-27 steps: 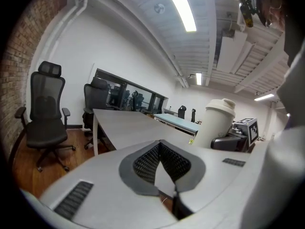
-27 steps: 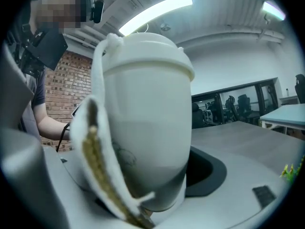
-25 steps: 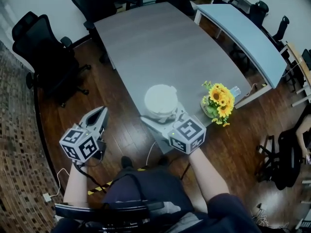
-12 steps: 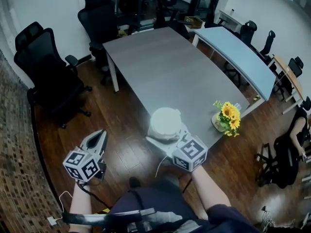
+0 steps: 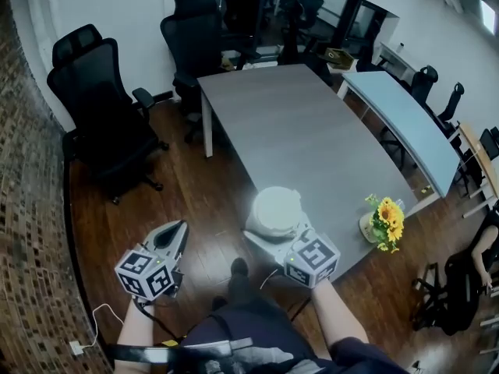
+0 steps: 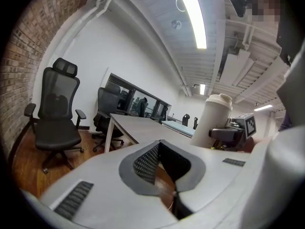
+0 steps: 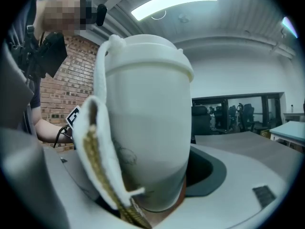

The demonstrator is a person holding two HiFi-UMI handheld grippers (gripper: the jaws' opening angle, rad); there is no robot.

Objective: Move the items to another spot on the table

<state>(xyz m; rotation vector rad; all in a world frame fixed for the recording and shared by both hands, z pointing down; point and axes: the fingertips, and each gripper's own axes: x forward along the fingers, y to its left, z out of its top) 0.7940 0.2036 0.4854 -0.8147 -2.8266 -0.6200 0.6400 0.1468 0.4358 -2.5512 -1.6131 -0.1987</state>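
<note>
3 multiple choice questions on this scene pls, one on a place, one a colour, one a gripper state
1. Where do the sunflowers stand? A) on the floor B) on the grey table C) on a chair
2. What colour is the lidded container? A) red B) black C) white
3. How is the left gripper? A) shut, empty B) open round the container C) shut on the sunflowers
B: they stand on the tabletop, right of the container. C: it shows white, held in the right gripper. A: its jaws meet with nothing between them.

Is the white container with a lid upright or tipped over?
Upright: the white container stands vertical in both gripper views, with its lid on top.
</note>
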